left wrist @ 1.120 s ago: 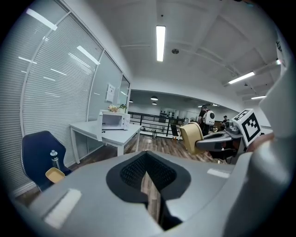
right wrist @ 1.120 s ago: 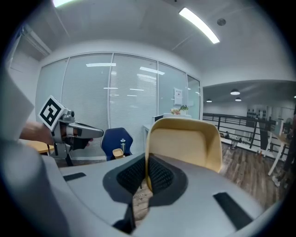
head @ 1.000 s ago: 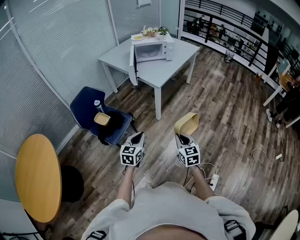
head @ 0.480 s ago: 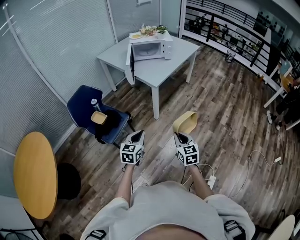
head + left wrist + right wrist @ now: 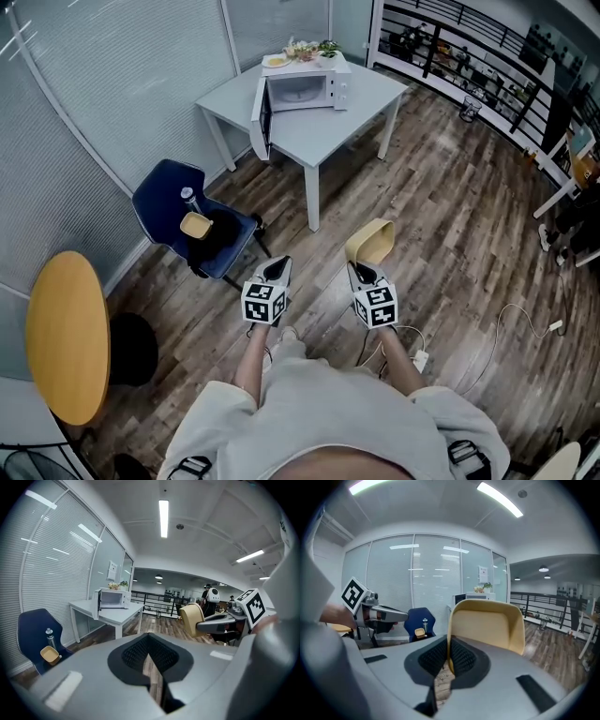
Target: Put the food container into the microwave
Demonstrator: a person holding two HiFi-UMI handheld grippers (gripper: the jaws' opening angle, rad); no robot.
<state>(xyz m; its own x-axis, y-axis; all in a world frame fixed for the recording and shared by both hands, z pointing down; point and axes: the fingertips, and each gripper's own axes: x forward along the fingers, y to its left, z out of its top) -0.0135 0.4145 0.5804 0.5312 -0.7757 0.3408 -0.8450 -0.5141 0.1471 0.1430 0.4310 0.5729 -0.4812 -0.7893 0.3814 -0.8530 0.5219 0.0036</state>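
Out on the wood floor [image 5: 450,216], well short of the bench [image 5: 323,141], the right tool [image 5: 362,274] is clamped tight on one wall of the food container [image 5: 372,242]. It's tan, looks empty, and stands up on edge ahead of the tool. Left tool [image 5: 277,272] hangs alongside, jaws together, nothing in them. Microwave [image 5: 305,89] sits at the bench's far edge w/ its door [image 5: 259,114] swung wide on the left, and the cavity looks free. Risks, as I read it: the grip is a thin pinch on a single wall, so a jolt on the walk-in or a knock vs the bench's near edge could twist the container loose. That open door juts out, so coming in too far left means the container or tool clips it. The container is also tipped, so it prob. needs levelling before it goes in, else it lands on its side. Underfoot, a cable [image 5: 525,319] and power strip [image 5: 419,359] lie on the floor near the person: trip hazard. Blue chair [image 5: 159,202] at the left holds a small lookalike tub [image 5: 196,225], not the one being carried.
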